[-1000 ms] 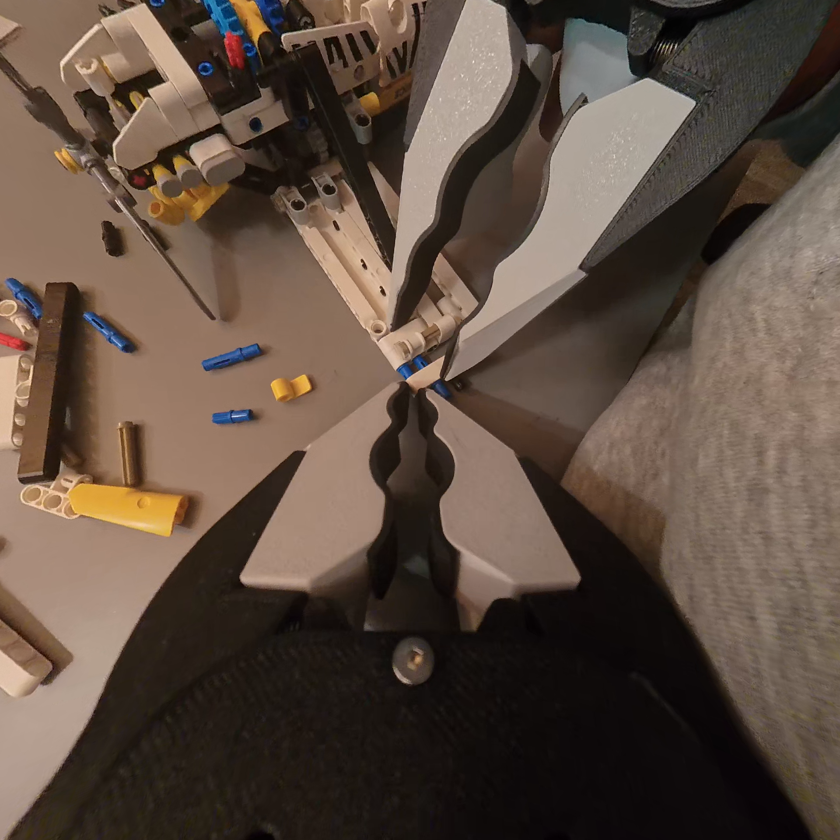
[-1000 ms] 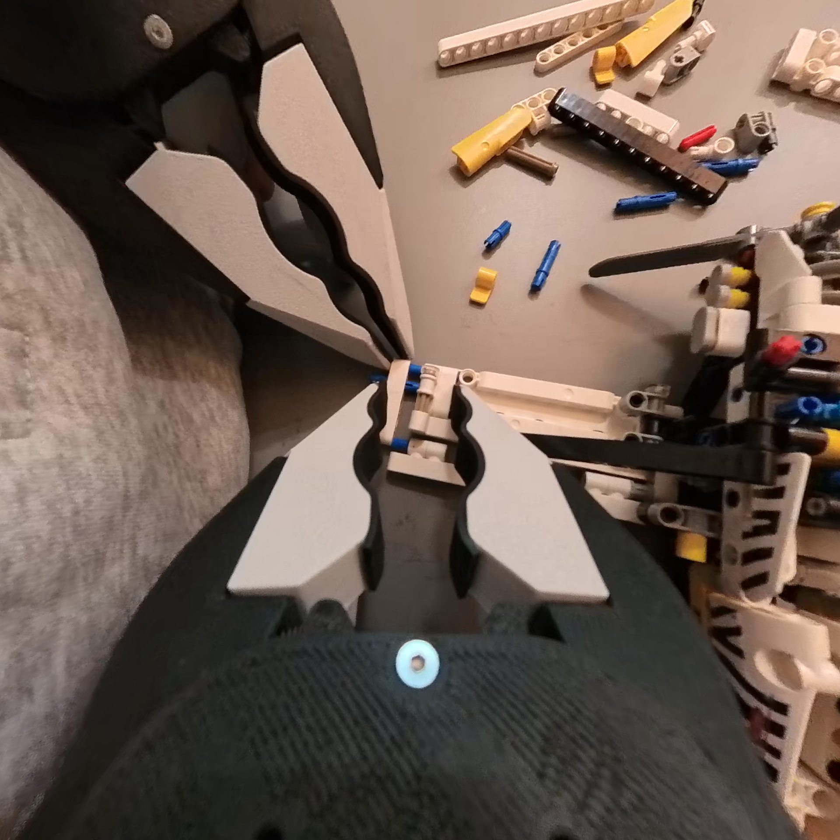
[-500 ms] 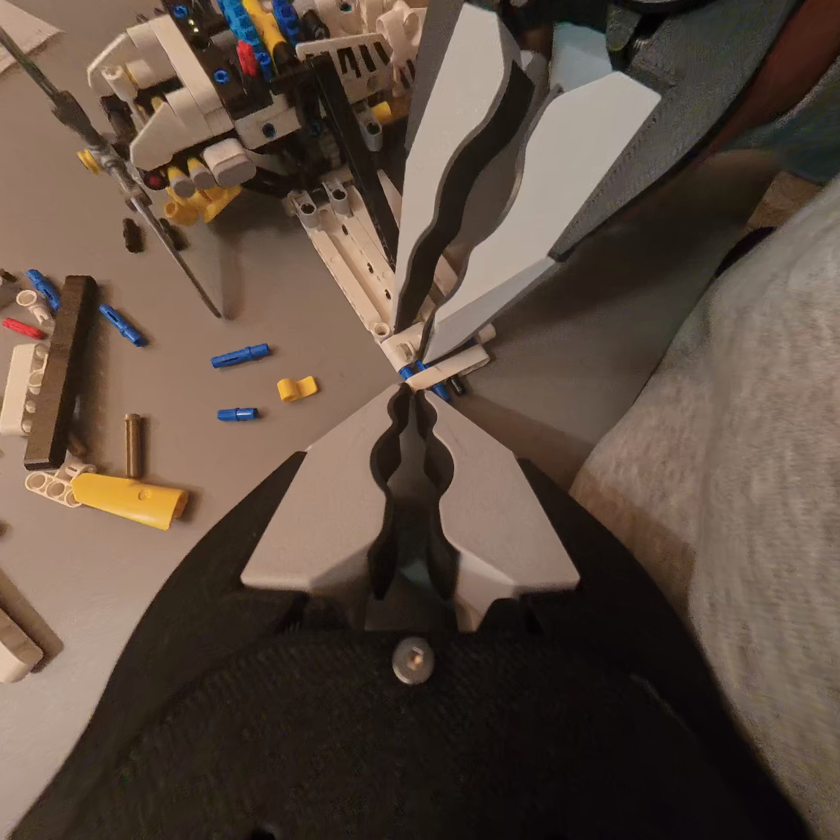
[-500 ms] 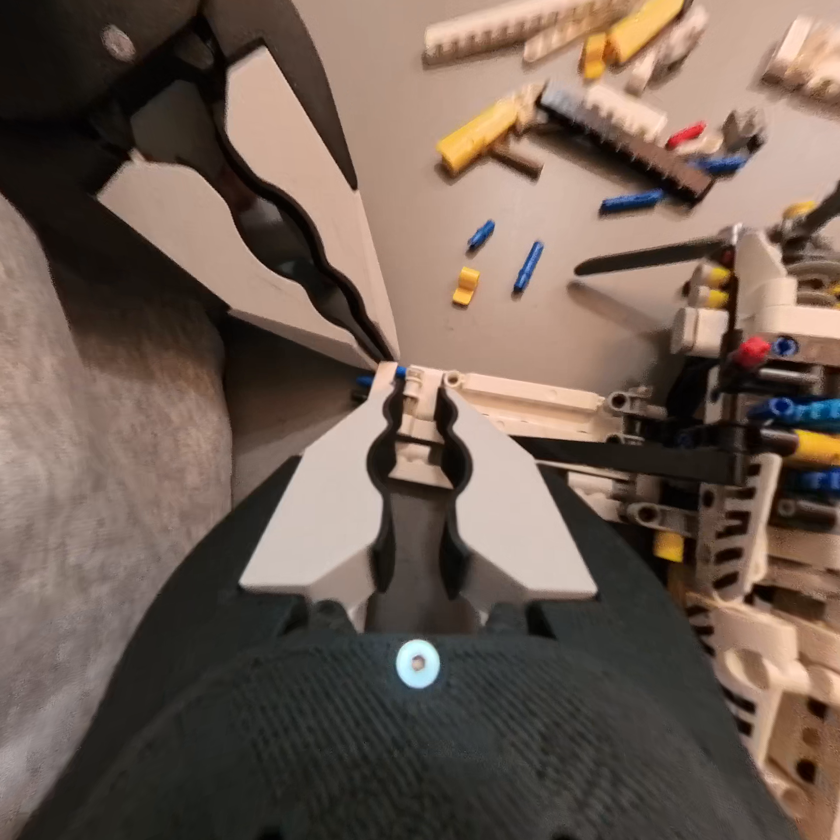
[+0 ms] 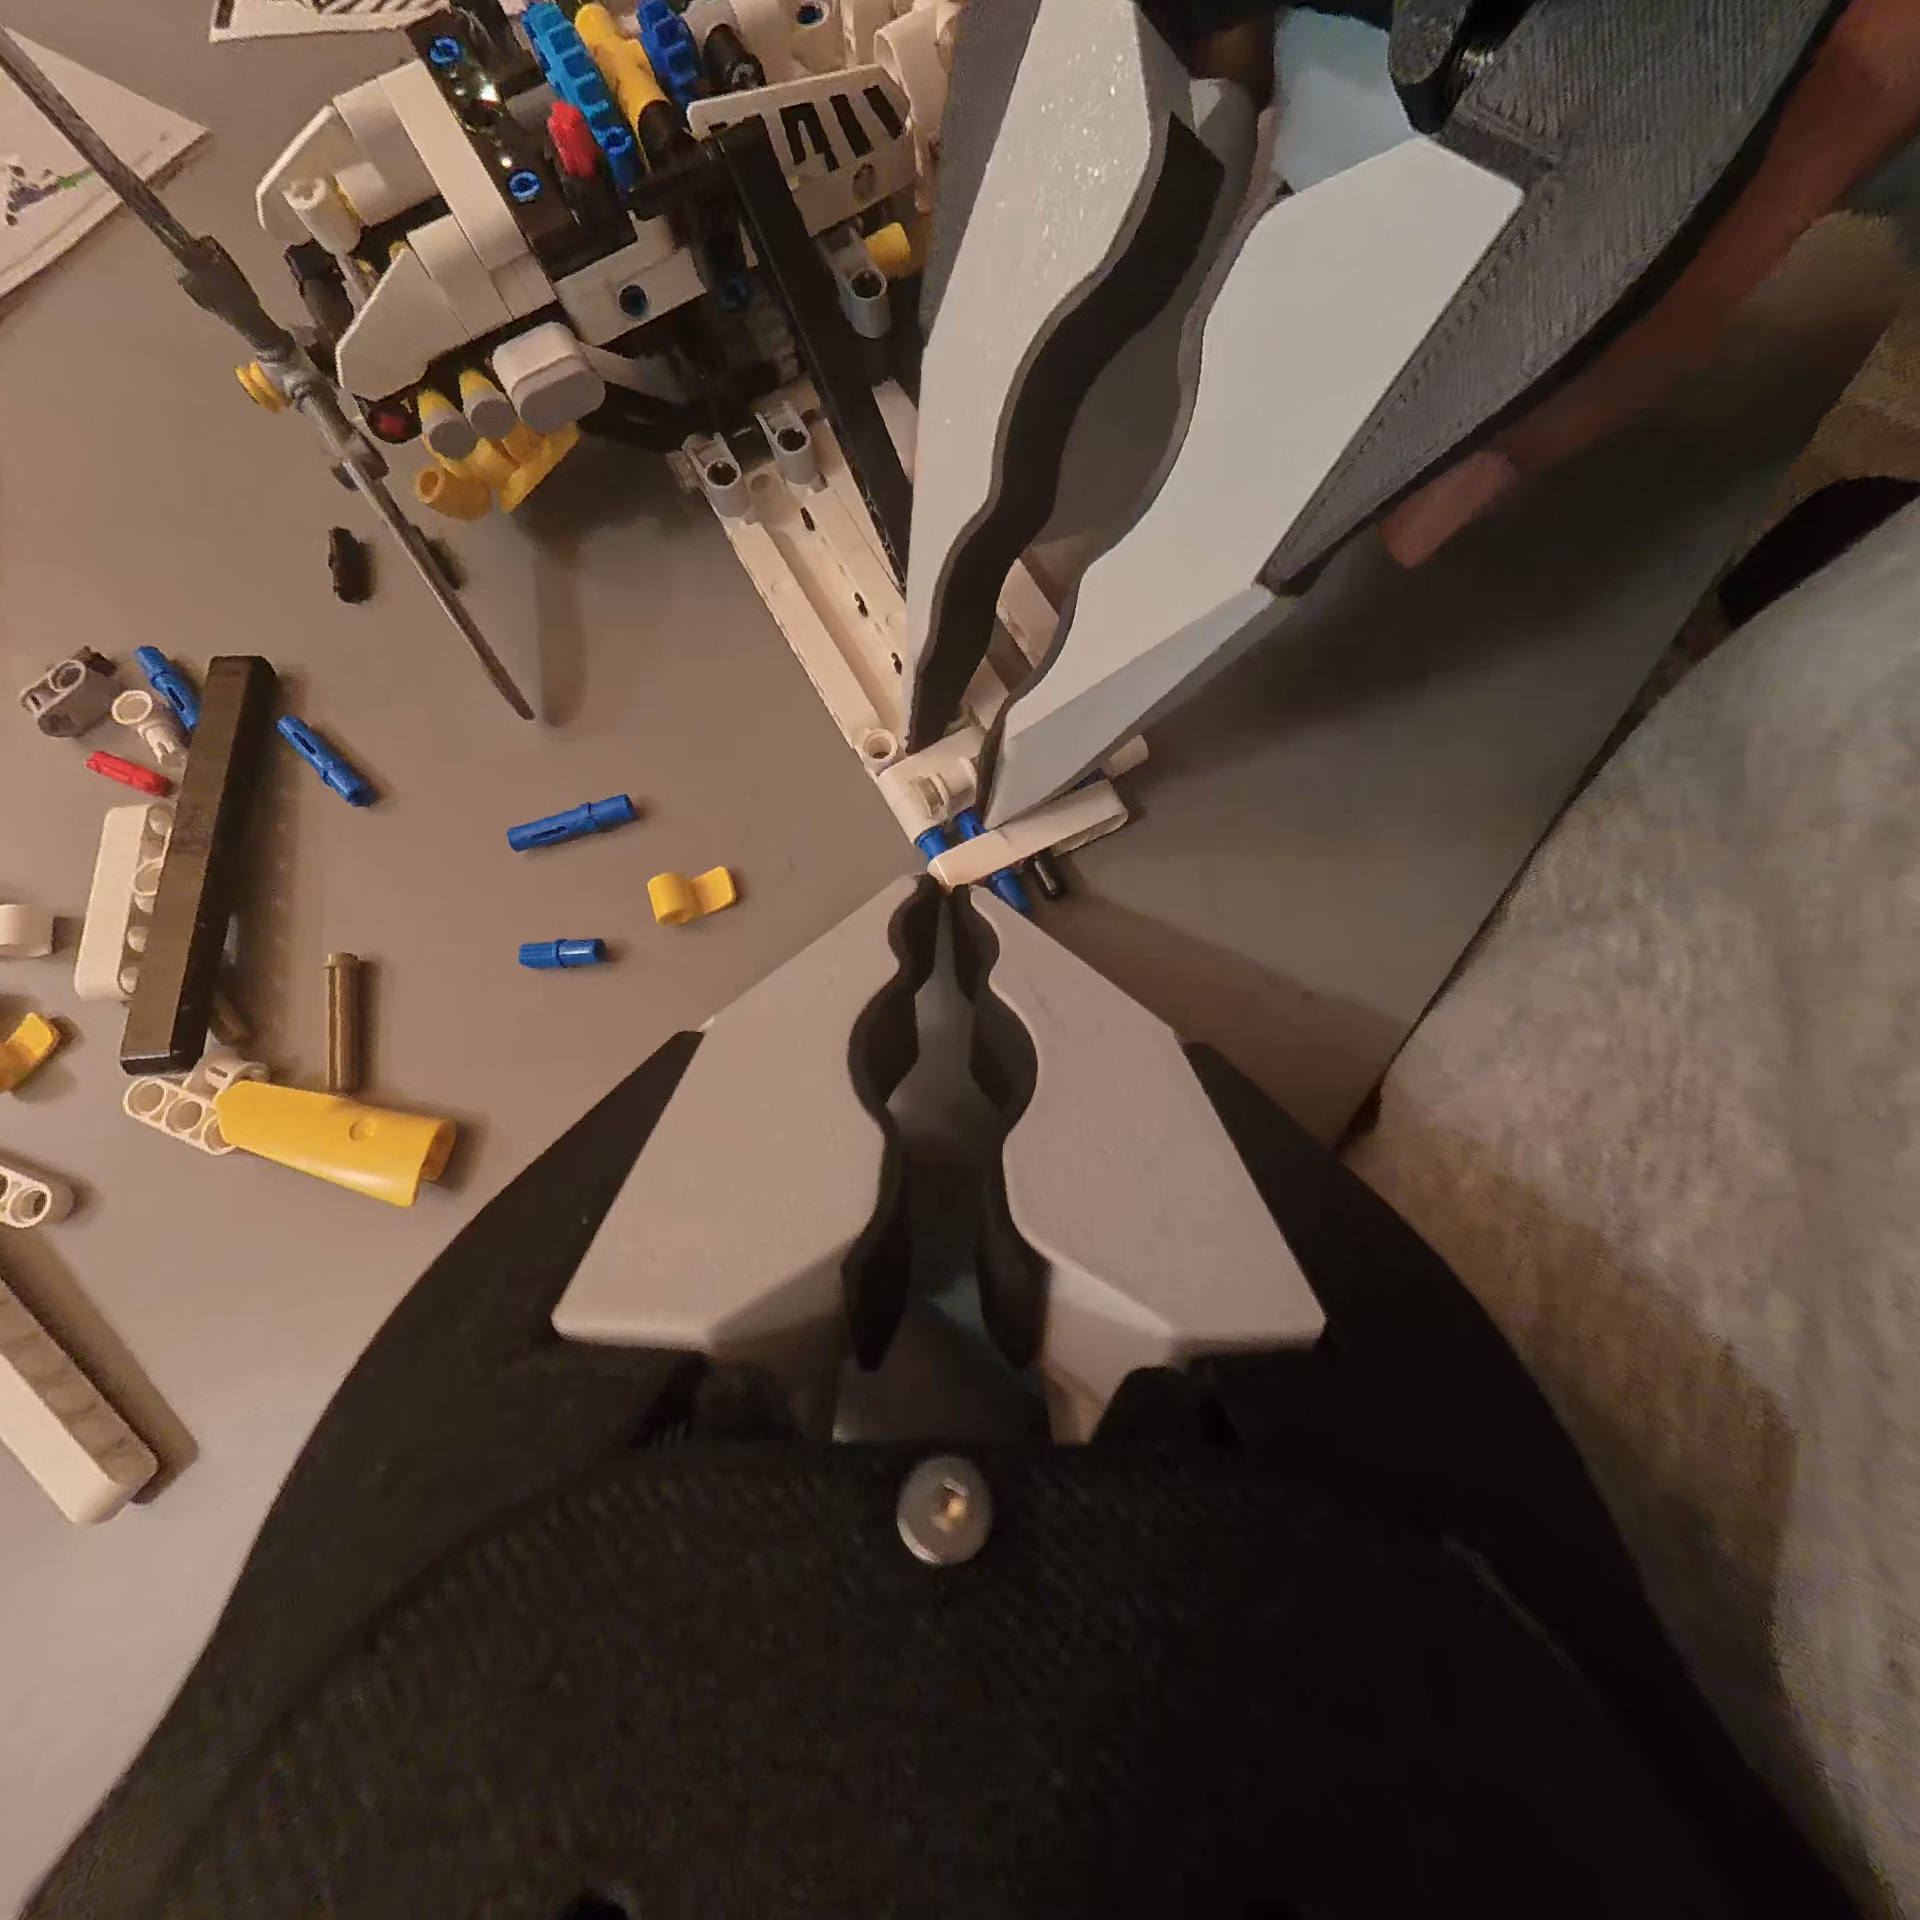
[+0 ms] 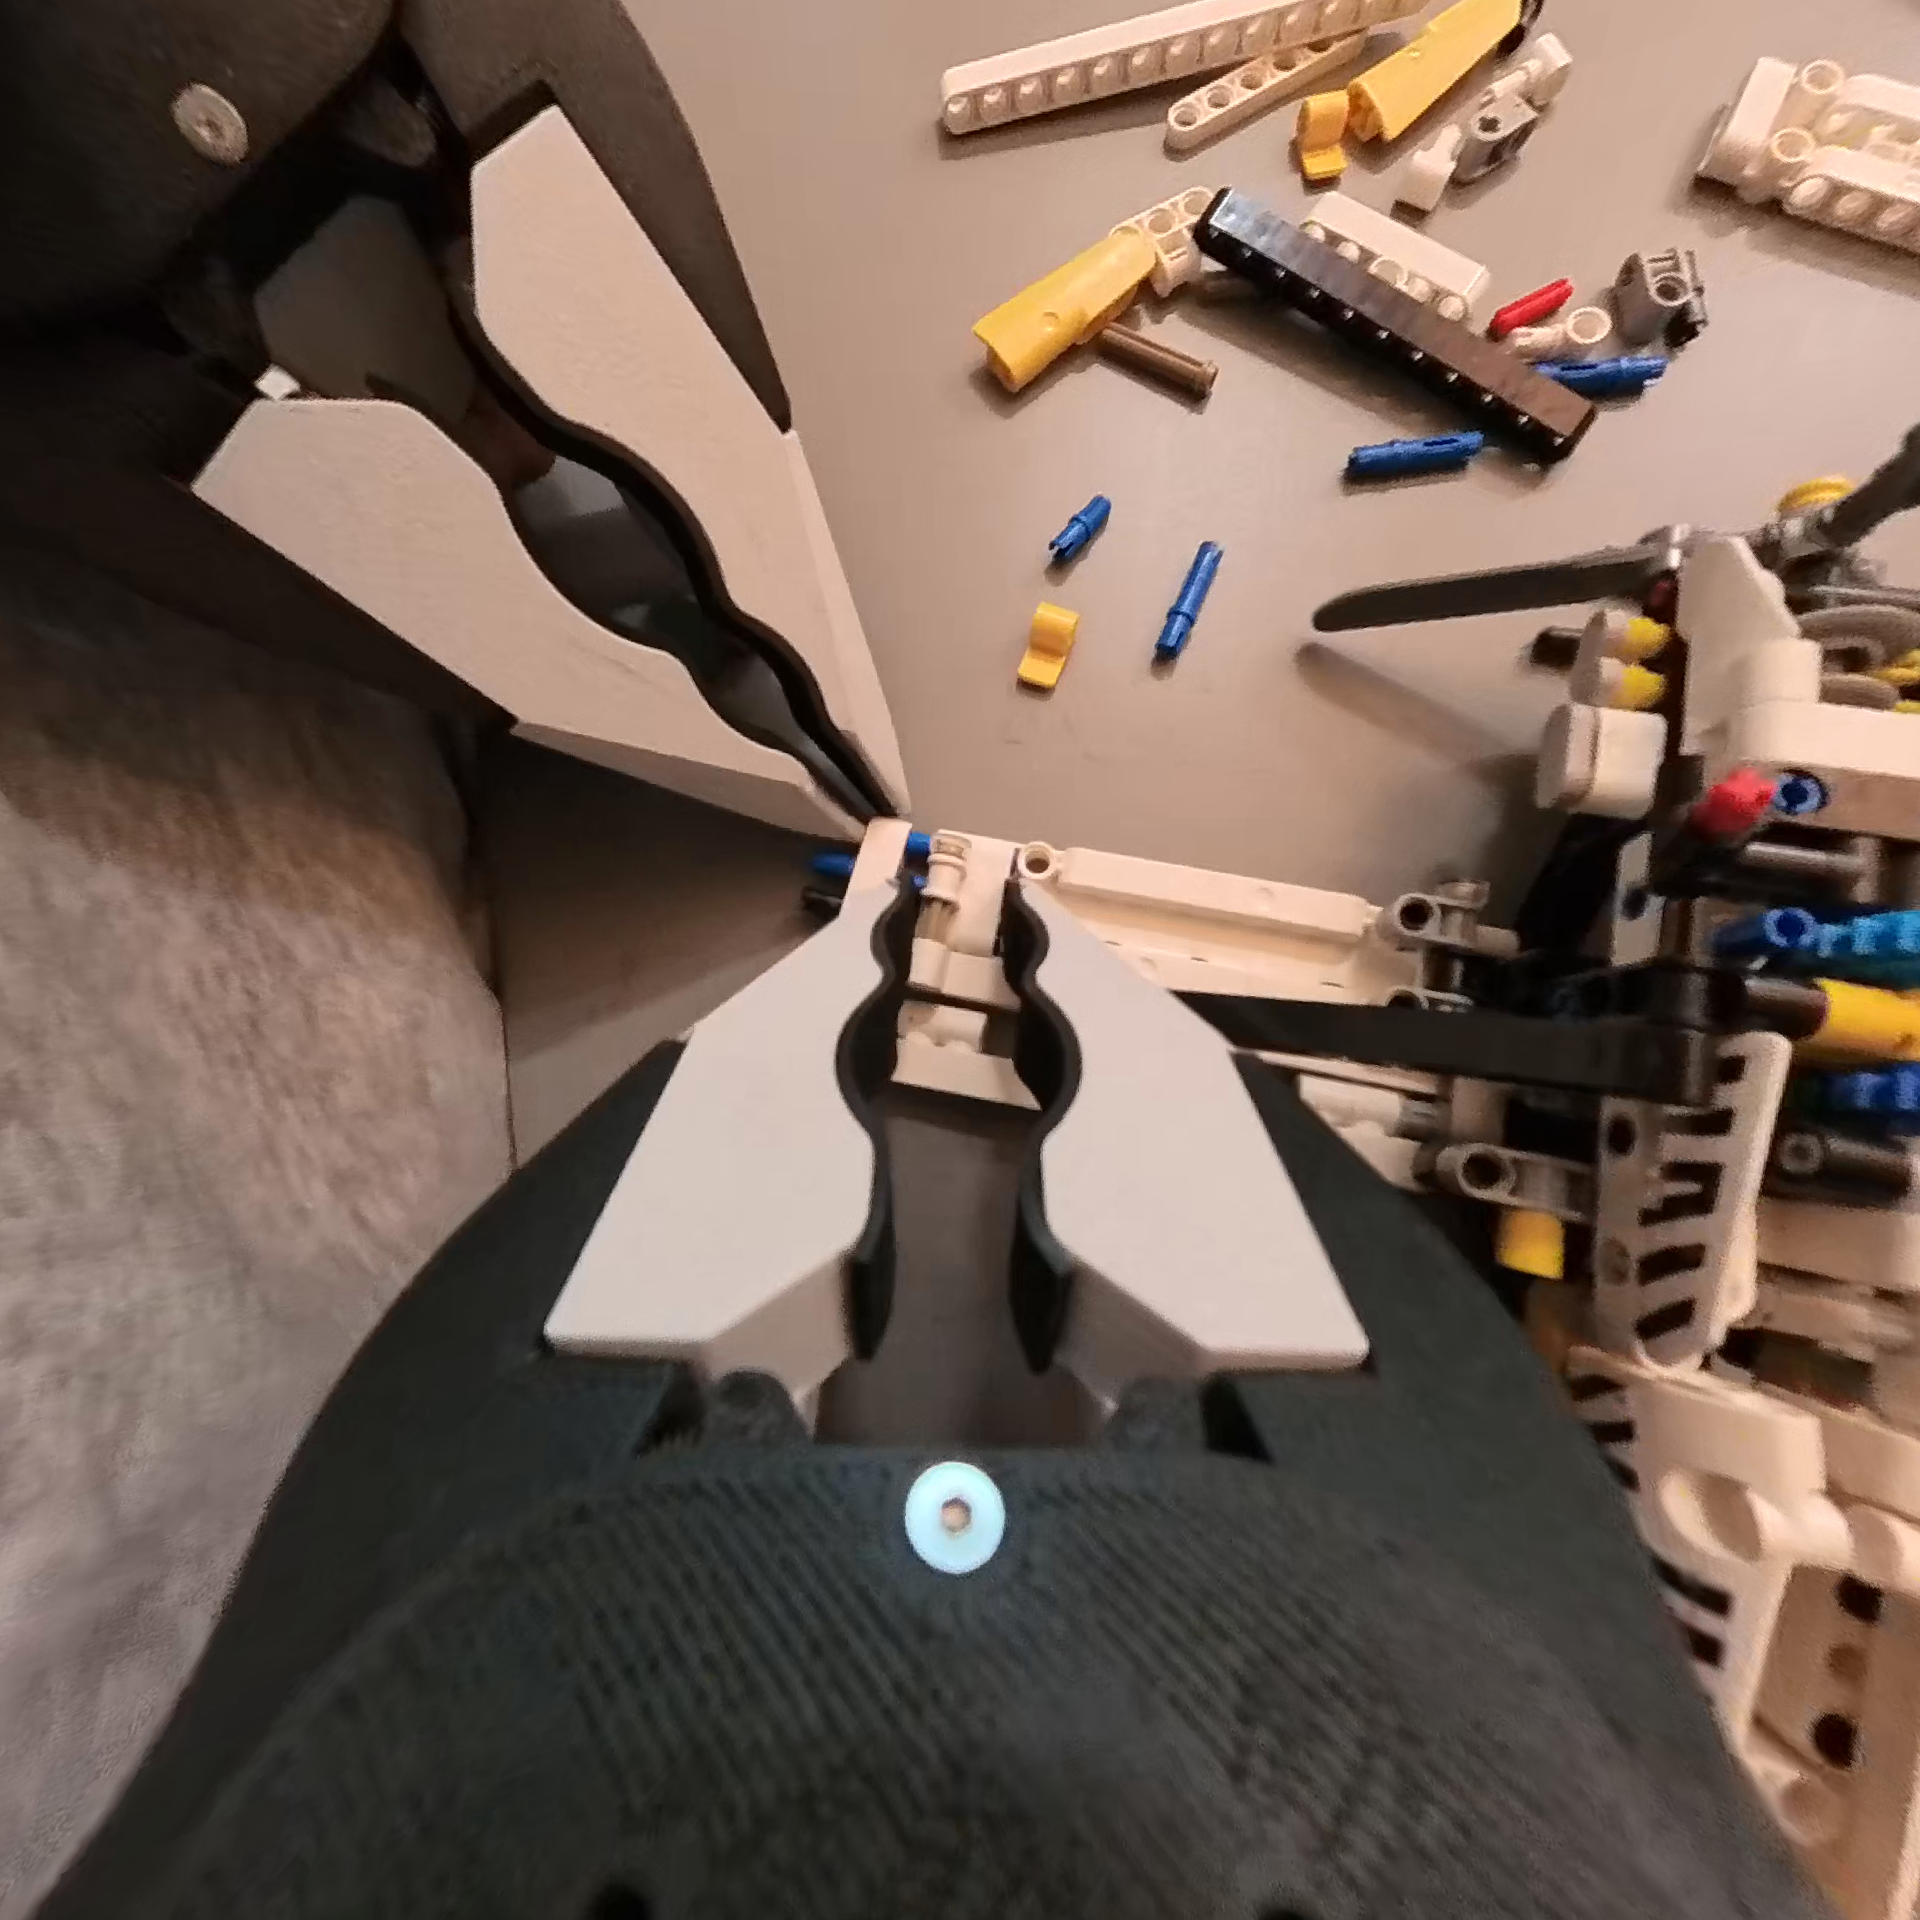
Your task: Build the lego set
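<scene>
Nearest the left wrist camera, the left hand-held gripper (image 5: 948,902) has its fingers pressed together, tips meeting at a small white beam (image 5: 1023,840) with blue pins at the tail end of the lego model (image 5: 582,239). From the opposite side, the right hand-held gripper (image 6: 951,914) pinches that white tail section (image 6: 951,997) between its fingers. Beside both, a grey fabric cushion (image 5: 1683,1039) borders the bench (image 5: 665,644), a plain matte grey surface under warm, dim light. Farther out, loose parts lie scattered: blue pins (image 5: 569,823), a small yellow clip (image 5: 689,895), a yellow curved panel (image 5: 332,1141), a black beam (image 5: 197,862) and a brown axle (image 5: 344,1018). Beyond them stands the white, black and yellow model, with a printed booklet (image 5: 73,197) at the far corner.
</scene>
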`<act>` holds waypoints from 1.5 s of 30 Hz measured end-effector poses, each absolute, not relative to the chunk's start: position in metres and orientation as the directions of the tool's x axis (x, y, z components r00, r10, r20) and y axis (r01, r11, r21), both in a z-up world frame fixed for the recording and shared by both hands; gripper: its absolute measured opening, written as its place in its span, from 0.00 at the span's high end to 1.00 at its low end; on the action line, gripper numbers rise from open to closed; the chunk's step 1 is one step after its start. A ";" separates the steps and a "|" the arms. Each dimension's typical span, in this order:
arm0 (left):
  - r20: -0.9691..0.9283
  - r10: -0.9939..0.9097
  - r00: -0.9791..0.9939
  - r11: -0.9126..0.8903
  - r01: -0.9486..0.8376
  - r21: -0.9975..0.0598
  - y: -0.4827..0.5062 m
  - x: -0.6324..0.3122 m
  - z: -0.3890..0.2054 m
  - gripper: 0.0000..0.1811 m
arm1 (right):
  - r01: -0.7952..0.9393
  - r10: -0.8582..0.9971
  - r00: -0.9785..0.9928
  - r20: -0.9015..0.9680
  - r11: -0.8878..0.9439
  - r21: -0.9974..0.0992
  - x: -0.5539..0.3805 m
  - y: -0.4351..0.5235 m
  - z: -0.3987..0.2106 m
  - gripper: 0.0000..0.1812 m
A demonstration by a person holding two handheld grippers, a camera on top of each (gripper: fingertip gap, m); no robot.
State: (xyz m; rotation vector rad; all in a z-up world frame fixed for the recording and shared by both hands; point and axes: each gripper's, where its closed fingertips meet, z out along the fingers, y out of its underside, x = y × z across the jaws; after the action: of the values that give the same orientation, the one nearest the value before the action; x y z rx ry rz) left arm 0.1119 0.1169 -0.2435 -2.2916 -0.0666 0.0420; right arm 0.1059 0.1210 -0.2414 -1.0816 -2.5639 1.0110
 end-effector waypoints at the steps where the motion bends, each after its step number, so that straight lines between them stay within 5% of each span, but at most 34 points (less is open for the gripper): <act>1: -0.023 0.063 0.998 -0.660 0.024 -0.751 0.117 0.112 -0.244 1.00 | 0.565 0.678 -0.727 -0.109 0.500 -0.656 0.106 0.121 -0.241 0.91; 6: -0.064 0.068 0.996 -0.660 -0.003 -0.751 0.117 0.111 -0.244 1.00 | 0.567 0.589 -0.773 -0.236 0.474 -0.674 0.111 0.118 -0.238 0.90; 9: -0.077 0.072 0.994 -0.660 -0.011 -0.751 0.117 0.111 -0.244 1.00 | 0.566 0.489 -0.807 -0.331 0.480 -0.670 0.126 0.110 -0.232 0.67; 18: -0.092 0.096 0.991 -0.648 -0.008 -0.761 0.117 0.110 -0.244 1.00 | 0.419 0.575 -0.817 0.034 0.634 -0.650 0.120 0.111 -0.244 0.71; 22: -0.118 0.100 0.988 -0.650 -0.025 -0.760 0.117 0.110 -0.244 1.00 | 0.418 0.627 -0.778 0.039 0.563 -0.713 0.117 0.110 -0.243 0.72; 26: -0.135 0.106 0.985 -0.651 -0.034 -0.758 0.117 0.109 -0.244 1.00 | 0.479 0.717 -0.694 0.067 0.529 -0.701 0.120 0.115 -0.239 0.56; 31: -0.122 0.101 0.987 -0.653 -0.027 -0.757 0.115 0.108 -0.242 0.93 | 0.537 0.859 -0.504 0.091 0.394 -0.746 0.128 0.141 -0.238 0.50; 34: -0.182 0.049 0.982 -0.644 -0.108 -0.757 0.115 0.106 -0.234 0.82 | 0.588 0.896 -0.443 0.023 0.310 -0.747 0.132 0.143 -0.244 0.54; 45: -0.067 -0.136 0.988 -0.658 -0.140 -0.740 0.131 0.107 -0.233 0.80 | 0.626 0.916 -0.392 -0.090 0.193 -0.755 0.128 0.145 -0.241 0.76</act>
State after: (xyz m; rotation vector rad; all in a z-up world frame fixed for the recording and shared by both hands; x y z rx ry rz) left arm 0.1075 0.1307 -0.2328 -2.2966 0.1912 0.0070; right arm 0.1285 0.1449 -0.2411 -1.4455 -2.0943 1.0384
